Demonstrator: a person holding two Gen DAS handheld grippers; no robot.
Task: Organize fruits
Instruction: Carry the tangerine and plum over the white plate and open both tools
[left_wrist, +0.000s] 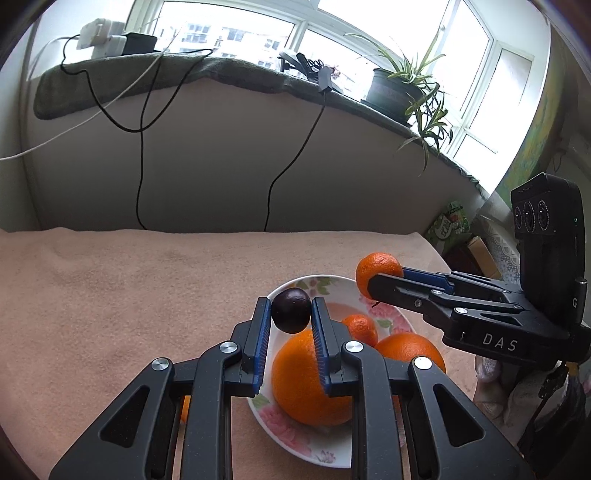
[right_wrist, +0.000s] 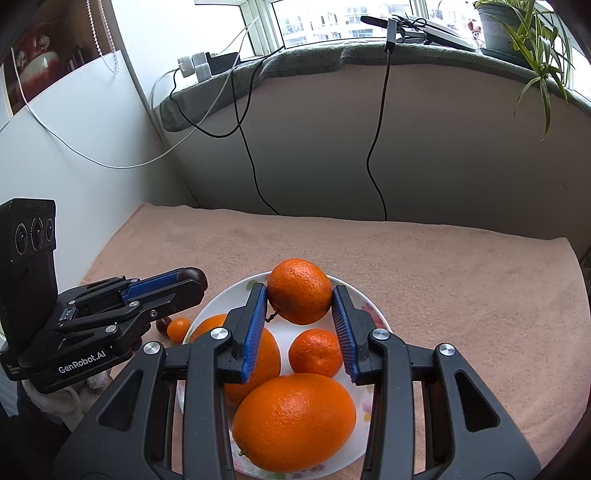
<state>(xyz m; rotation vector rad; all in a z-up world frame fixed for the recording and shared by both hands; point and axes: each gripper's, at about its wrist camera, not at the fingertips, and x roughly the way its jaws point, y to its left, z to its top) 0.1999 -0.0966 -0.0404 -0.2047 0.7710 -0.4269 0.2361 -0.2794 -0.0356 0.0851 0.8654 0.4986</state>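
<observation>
Dark glossy plum (left_wrist: 291, 310), round

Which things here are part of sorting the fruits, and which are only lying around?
Part of the job:
- dark plum in left gripper
- mandarin in right gripper
- floral plate
- two oranges and a small mandarin on it

Just lying about:
- potted plant
- cables
- chargers

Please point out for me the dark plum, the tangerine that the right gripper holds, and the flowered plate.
Dark plum (left_wrist: 291, 310), left wrist view, middle of its front face.
Held tangerine (right_wrist: 299, 291), right wrist view, middle of its peel.
Flowered plate (right_wrist: 364, 301), right wrist view, bare far rim on the right side.
</observation>
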